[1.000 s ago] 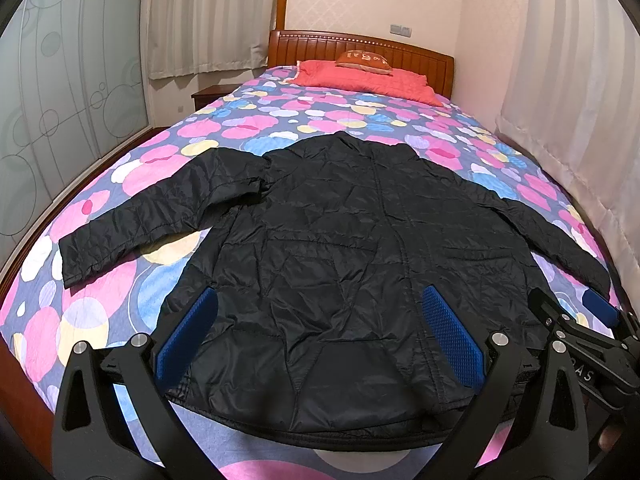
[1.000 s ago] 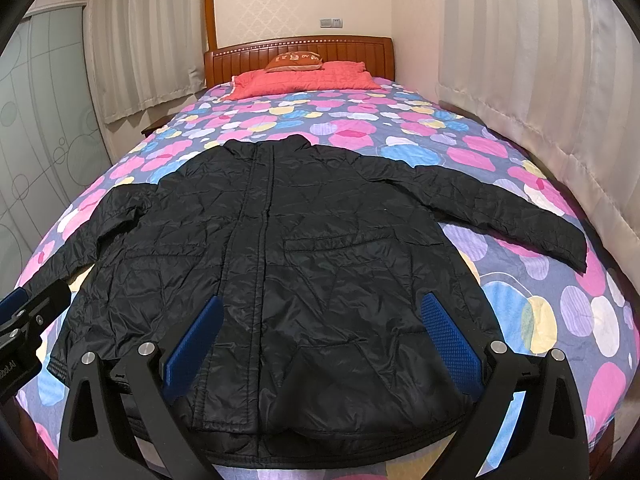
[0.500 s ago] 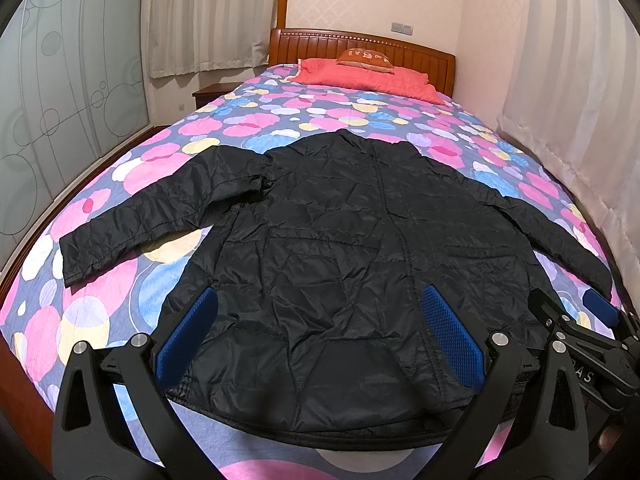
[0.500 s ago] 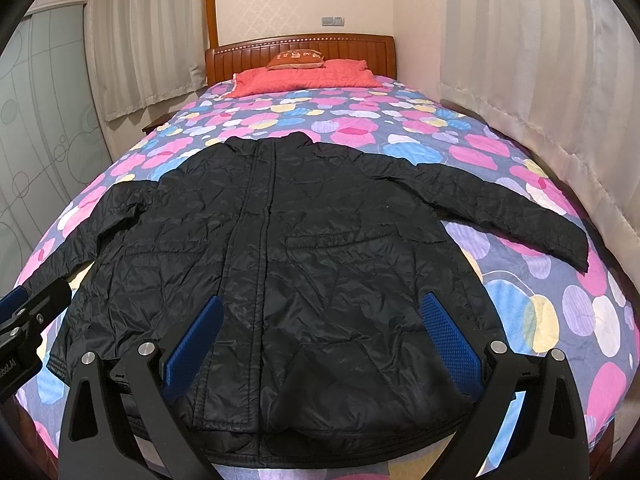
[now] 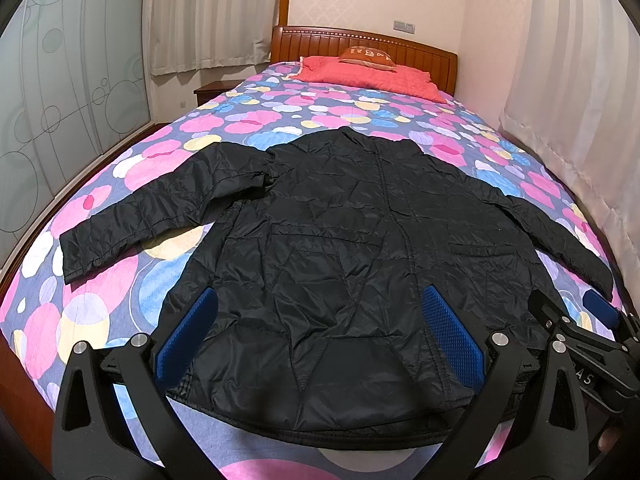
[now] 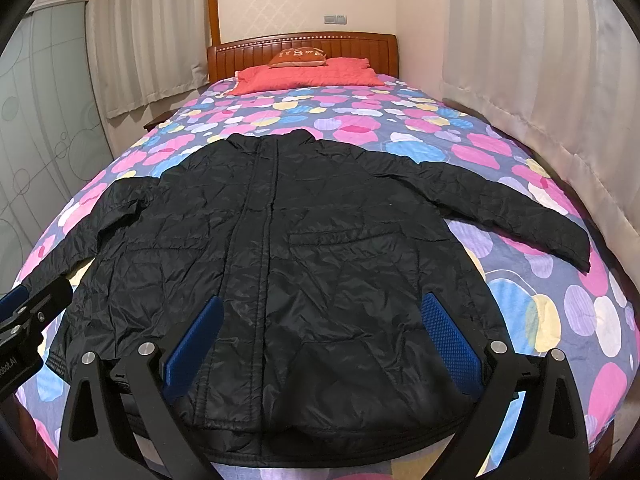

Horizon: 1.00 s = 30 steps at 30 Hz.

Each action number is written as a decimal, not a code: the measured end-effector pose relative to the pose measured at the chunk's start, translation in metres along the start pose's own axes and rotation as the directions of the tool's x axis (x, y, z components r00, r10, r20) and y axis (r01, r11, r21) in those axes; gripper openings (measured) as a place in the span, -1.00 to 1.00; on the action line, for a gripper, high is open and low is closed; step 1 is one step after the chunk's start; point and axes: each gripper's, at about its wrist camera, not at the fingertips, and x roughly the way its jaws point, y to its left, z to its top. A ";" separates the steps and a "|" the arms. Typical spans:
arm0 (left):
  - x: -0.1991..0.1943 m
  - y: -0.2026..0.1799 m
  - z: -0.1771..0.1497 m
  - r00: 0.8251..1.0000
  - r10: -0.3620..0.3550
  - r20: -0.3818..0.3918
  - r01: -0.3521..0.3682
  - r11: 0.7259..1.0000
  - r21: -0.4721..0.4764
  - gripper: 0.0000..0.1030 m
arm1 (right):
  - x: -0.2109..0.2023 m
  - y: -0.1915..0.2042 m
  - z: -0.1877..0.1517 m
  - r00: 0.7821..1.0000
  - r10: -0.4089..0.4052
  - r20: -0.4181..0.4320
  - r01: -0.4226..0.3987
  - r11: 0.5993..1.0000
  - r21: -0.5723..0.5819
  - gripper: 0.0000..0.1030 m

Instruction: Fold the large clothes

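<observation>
A large black quilted jacket (image 5: pixel 340 248) lies flat and front up on the bed, collar toward the headboard, both sleeves spread out; it also fills the right wrist view (image 6: pixel 304 248). My left gripper (image 5: pixel 320 332) is open and empty, held above the jacket's hem on its left half. My right gripper (image 6: pixel 320 336) is open and empty, above the hem on the right half. The right gripper also shows at the left wrist view's right edge (image 5: pixel 576 328), and the left gripper at the right wrist view's left edge (image 6: pixel 28 308).
The bed has a flowered cover (image 5: pixel 248 120) in pink, blue and yellow. A red quilt with an orange pillow (image 5: pixel 366 54) lies by the wooden headboard (image 6: pixel 304 46). Curtains (image 6: pixel 540 80) hang along the right side, a glass sliding door (image 5: pixel 60 80) on the left.
Both views have drawn back and up very slightly; the jacket sits a little lower in frame. The jacket itself has not moved and both grippers stay open.
</observation>
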 end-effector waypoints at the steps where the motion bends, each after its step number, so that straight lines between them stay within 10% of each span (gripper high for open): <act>1: 0.000 -0.002 0.001 1.000 0.000 0.000 0.000 1.000 0.000 0.96 | 0.000 0.000 0.000 1.000 0.000 -0.001 0.000 1.000 0.000 0.91; 15: 0.007 0.009 0.002 0.999 -0.040 -0.002 0.040 0.998 -0.053 0.96 | 0.009 -0.003 -0.001 0.999 0.018 -0.028 -0.018 1.000 0.006 0.91; 25: 0.067 0.043 0.022 0.979 -0.142 -0.143 0.118 0.979 -0.166 0.96 | 0.040 -0.055 0.017 0.998 0.009 -0.058 -0.003 0.993 0.118 0.91; 30: 0.094 0.054 0.032 0.976 -0.118 -0.183 0.085 0.980 -0.183 0.33 | 0.057 -0.115 0.028 1.000 -0.002 -0.029 0.009 0.970 0.242 0.89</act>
